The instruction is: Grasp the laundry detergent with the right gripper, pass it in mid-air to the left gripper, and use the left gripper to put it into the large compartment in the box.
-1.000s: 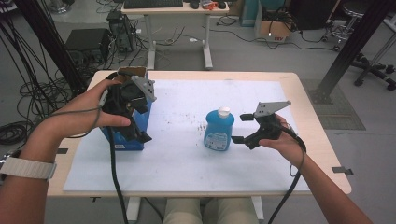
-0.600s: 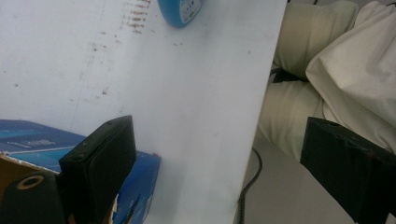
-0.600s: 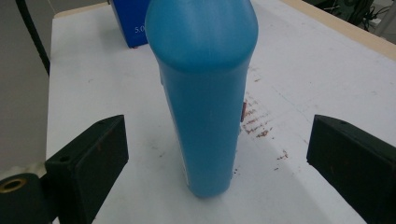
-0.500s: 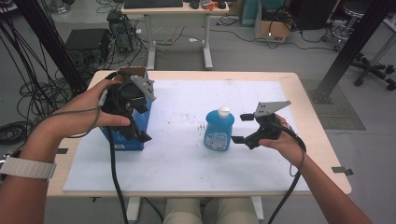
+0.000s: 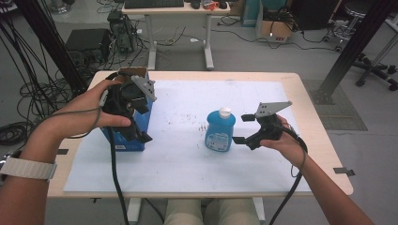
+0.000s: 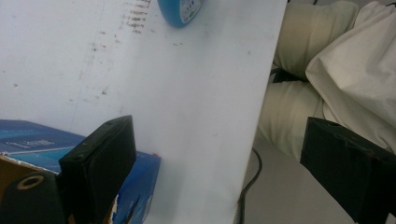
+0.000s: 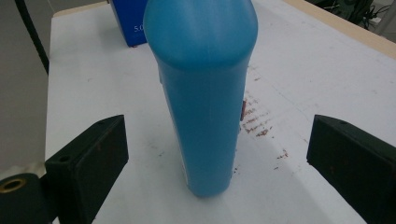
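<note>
Left gripper (image 5: 141, 123) sits over the blue box (image 5: 123, 140), well to the left of the bottle (image 5: 220, 130), with the left hand (image 5: 89, 115) wrapped around it; its jaws are spread wide and hold nothing, one of them lying against the box's top edge in the left gripper view, the other out past the sheet's near edge. Box stands on the white sheet (image 5: 187, 154), at its left end. Bottle, blue with a white cap, stands upright on the sheet right of the middle, brown specks on the sheet just left of it. Right gripper (image 5: 243, 129) is just right of the bottle, jaws wide apart, one to each side of it without touching, nothing gripped
</note>
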Action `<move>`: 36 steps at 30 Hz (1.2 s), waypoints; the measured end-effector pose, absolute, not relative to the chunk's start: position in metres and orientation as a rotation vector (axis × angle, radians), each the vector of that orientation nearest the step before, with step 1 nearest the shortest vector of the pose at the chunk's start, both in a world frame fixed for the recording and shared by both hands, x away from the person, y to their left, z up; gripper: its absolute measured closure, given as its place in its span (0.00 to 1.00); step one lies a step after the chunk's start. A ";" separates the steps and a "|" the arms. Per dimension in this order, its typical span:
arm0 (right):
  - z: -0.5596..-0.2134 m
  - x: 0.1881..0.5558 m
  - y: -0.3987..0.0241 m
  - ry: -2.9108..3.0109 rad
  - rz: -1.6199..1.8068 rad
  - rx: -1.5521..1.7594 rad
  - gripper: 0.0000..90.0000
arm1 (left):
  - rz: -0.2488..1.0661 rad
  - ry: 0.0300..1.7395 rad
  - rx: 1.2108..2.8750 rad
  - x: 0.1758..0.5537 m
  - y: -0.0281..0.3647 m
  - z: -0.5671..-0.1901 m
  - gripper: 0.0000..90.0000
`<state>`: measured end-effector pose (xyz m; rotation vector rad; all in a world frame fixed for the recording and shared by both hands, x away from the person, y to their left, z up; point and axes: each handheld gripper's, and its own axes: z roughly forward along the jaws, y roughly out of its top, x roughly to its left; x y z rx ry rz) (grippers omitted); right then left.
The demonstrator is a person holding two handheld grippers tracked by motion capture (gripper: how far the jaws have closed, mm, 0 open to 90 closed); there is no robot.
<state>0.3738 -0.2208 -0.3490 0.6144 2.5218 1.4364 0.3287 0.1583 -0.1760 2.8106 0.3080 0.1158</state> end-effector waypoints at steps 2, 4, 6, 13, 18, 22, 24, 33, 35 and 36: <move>-0.349 0.374 -0.221 2.520 1.438 0.614 0.06 | 0.115 0.321 2.803 0.328 0.158 -0.176 0.12; -0.349 0.374 -0.221 2.523 1.438 0.612 0.06 | 0.117 0.326 2.799 0.328 0.158 -0.177 0.12; -0.349 0.374 -0.221 2.523 1.439 0.613 0.06 | 0.118 0.326 2.800 0.328 0.158 -0.177 0.12; -0.349 0.374 -0.221 2.522 1.442 0.613 0.06 | 0.119 0.311 2.814 0.329 0.158 -0.176 0.12; -0.349 0.374 -0.221 2.520 1.443 0.611 0.06 | 0.117 0.326 2.807 0.328 0.158 -0.176 0.12; -0.349 0.374 -0.221 2.521 1.443 0.610 0.06 | 0.120 0.313 2.816 0.329 0.159 -0.176 0.12; -0.349 0.374 -0.221 2.521 1.445 0.610 0.06 | 0.121 0.324 2.806 0.328 0.159 -0.176 0.12; -0.349 0.373 -0.221 2.522 1.444 0.619 0.06 | 0.124 0.316 2.814 0.328 0.159 -0.175 0.12; -0.349 0.373 -0.221 2.522 1.444 0.622 0.06 | 0.125 0.313 2.814 0.328 0.159 -0.174 0.12; -0.349 0.374 -0.221 2.519 1.447 0.611 0.06 | 0.126 0.309 2.813 0.329 0.159 -0.174 0.12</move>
